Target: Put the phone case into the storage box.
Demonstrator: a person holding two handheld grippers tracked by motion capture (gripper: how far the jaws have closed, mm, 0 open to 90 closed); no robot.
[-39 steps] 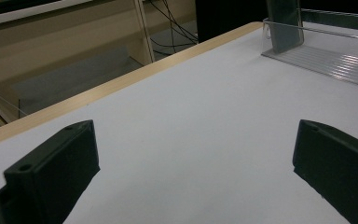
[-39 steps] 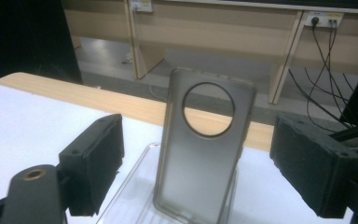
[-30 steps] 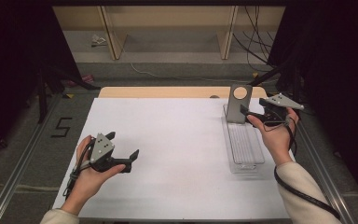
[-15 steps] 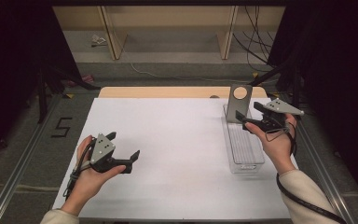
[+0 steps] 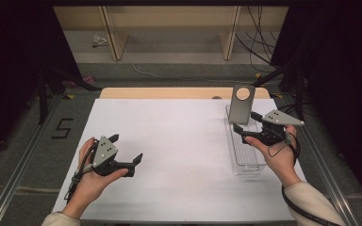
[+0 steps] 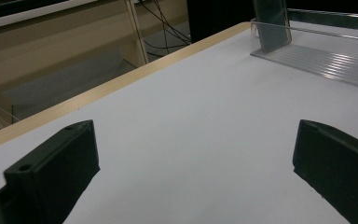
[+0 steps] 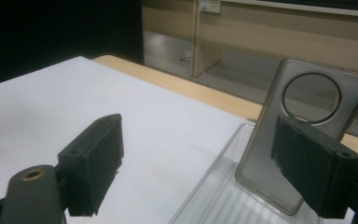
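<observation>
R gripper [image 5: 244, 131], fingers open, nears phone case [image 5: 242, 104] standing in clear tray [image 5: 245, 162]; next: line up & close. L gripper [image 5: 125, 154] open, idle over desk [image 5: 179, 141].

Each hand holds a black two-jaw gripper topped by a grey three-cornered plate: the left gripper [image 5: 125, 150] and the right gripper [image 5: 246, 126]. Black cables trail from both along the wrists. Pale cream sleeves [image 5: 311, 203] cover the forearms, and the blocky jaws have small round screw holes
</observation>
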